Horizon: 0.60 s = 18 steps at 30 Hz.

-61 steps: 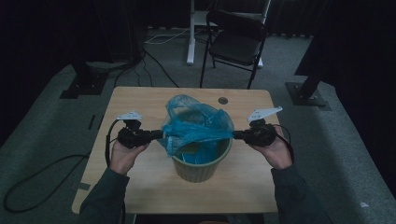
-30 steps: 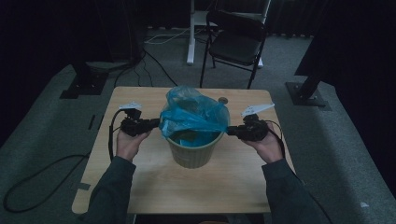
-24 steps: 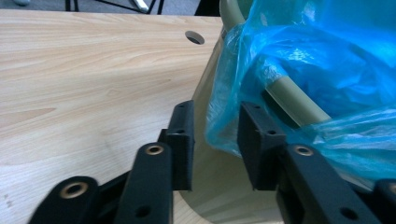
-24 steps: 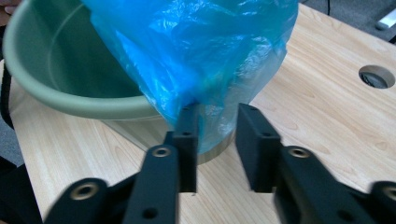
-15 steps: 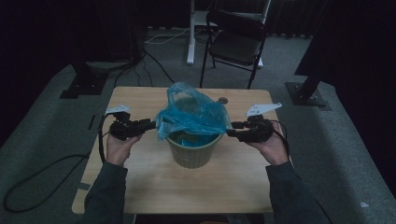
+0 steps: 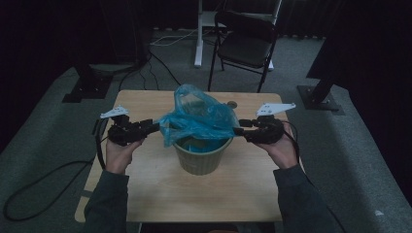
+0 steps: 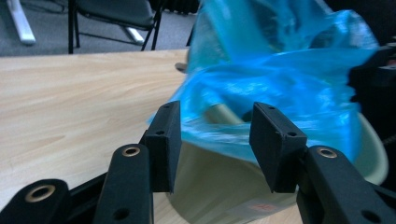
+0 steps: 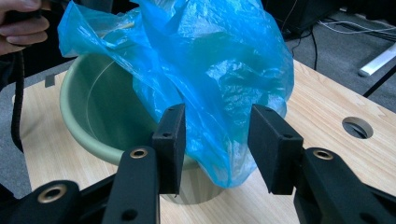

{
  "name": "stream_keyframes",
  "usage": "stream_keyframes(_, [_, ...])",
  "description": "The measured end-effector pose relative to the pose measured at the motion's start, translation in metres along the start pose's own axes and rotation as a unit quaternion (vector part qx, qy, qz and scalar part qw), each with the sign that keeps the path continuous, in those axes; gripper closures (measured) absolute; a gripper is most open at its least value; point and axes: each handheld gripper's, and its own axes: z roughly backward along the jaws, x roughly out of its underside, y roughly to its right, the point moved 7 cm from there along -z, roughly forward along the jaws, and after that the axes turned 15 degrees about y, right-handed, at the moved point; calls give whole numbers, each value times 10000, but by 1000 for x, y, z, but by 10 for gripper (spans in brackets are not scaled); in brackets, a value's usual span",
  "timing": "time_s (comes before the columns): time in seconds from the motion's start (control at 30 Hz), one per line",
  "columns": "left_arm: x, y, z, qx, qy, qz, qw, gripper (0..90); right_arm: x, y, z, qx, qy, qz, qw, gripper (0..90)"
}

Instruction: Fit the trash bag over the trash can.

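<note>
- My left gripper (image 6: 154,127) sits at the left of the light wooden worktop (image 6: 145,189), pointing at the crumpled blue plastic bag (image 6: 197,119). Its jaws have just been opening; in the left gripper view (image 7: 212,140) they stand apart, with the bag's edge showing in the gap between them and not pinched.
- Compared with a second ago, my left hand (image 6: 119,153) has drawn back from the bag and sits a little farther left.
- The bag is draped over the rim of the round pale green plastic bin (image 6: 201,158) at mid-worktop, puffed up above the opening. A second ago it was stretched between both grippers; now it has slumped toward the bin.
- My right gripper (image 6: 239,130) is at the bag's right edge. Its jaws have just opened too: in the right gripper view (image 8: 215,140) they stand wide, with a hanging fold of bag (image 8: 219,93) between them that neither pad presses on.
- Beyond the worktop a black folding chair (image 6: 243,43) stands on the grey carpet, unchanged.
</note>
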Motion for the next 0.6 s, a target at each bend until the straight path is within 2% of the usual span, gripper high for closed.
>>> stream_keyframes(0.03, [0,0,0,0,0,0,10000,533,0,0,0,0,0,0,10000,564])
stream_keyframes(0.07, [-4,8,2,69,51,-74,9999,533,-1,-1,-1,-3,17,-1,10000,564])
stream_keyframes(0.2, [-9,20,4,194,122,-145,9996,517,-4,-2,-4,-43,8,48,10000,561])
stream_keyframes(0.43, [-10,37,2,400,76,-309,9987,489,-5,0,-9,-33,-41,47,10000,543])
stream_keyframes(0.53, [-9,48,2,589,55,-419,9974,469,-4,0,-13,-32,-83,41,10000,538])
stream_keyframes(0.6, [-5,52,1,579,-21,-495,9971,462,-4,1,-14,-19,-109,70,9999,538])
